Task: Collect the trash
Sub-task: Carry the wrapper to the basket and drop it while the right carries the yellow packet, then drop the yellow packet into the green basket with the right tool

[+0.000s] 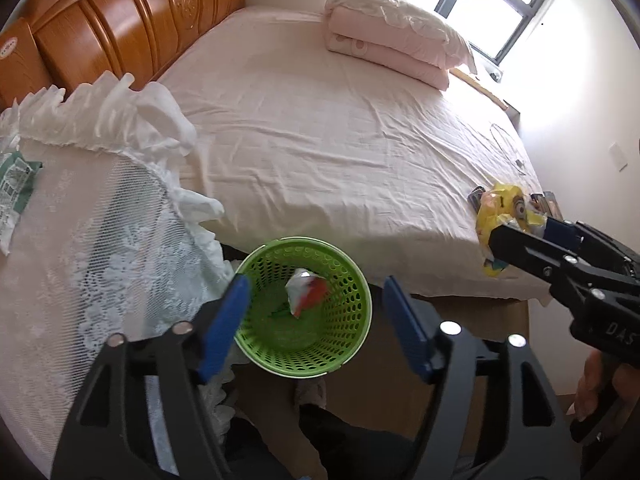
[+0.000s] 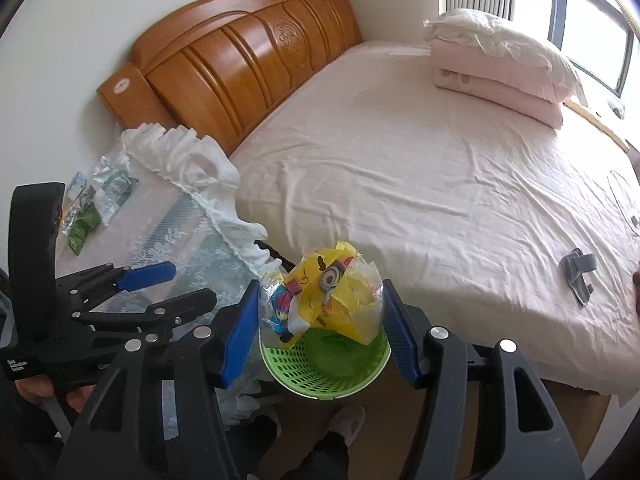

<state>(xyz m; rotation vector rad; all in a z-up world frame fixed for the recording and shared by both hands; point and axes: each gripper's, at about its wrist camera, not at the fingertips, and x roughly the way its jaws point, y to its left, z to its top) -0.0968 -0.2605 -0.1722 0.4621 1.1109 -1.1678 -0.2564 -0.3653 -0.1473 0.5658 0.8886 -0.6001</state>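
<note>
A green perforated trash basket (image 1: 352,300) stands on the floor beside the bed and also shows in the right wrist view (image 2: 344,376). A crumpled white and red wrapper (image 1: 306,290) lies inside it. My left gripper (image 1: 314,320) is open and empty just above the basket. My right gripper (image 2: 320,320) is shut on a yellow cartoon wrapper (image 2: 332,296) and holds it over the basket rim. From the left wrist view the same wrapper (image 1: 506,216) is off to the right over the bed edge. Green and white wrappers (image 2: 96,204) lie on the lace-covered nightstand (image 1: 80,264).
The bed (image 1: 340,152) with a pink sheet fills the middle, with folded bedding and a pillow (image 1: 396,32) at the far side. A wooden headboard (image 2: 240,60) stands at the back. A grey object (image 2: 580,272) lies on the sheet at the right.
</note>
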